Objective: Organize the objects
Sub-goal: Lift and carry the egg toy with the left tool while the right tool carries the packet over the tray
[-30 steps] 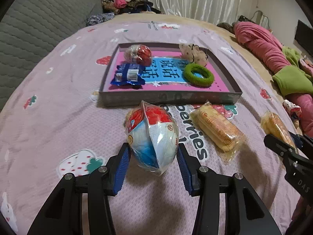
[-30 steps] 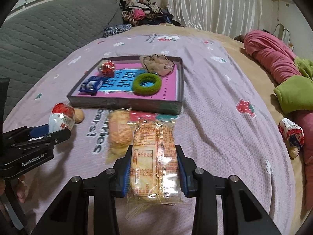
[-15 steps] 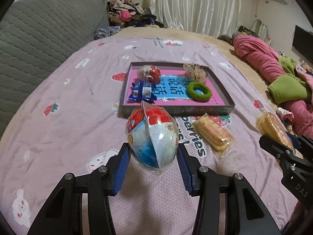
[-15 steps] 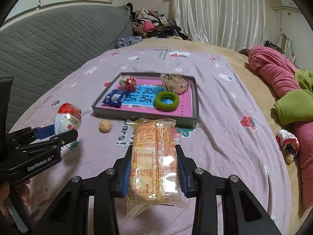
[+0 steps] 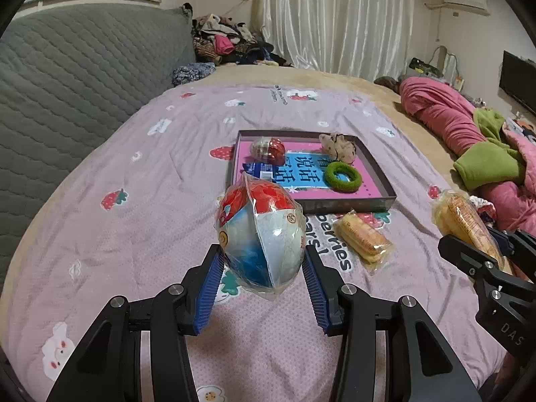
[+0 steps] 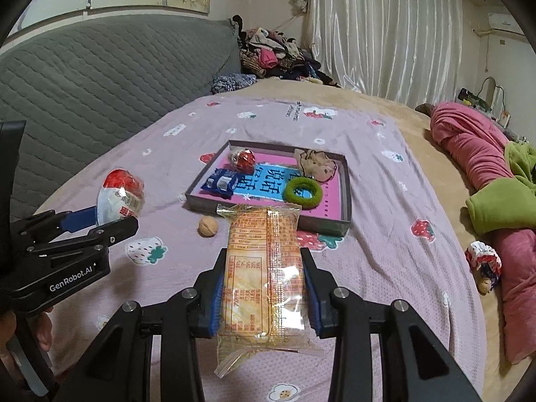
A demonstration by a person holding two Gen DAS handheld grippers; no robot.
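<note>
The left tongs (image 5: 263,268) are closed halfway on a wrapped toy egg (image 5: 261,231) and hold it above the bed (image 5: 140,174). The right tongs (image 6: 263,288) grip a cracker packet (image 6: 263,268) by its long sides. Ahead of both tongs lies a tray (image 6: 346,184), and a second packet (image 5: 363,239) lies just before it.

Two wrapped eggs (image 5: 261,234), two cracker packs (image 5: 363,239), perhaps one walnut (image 6: 208,226).
</note>
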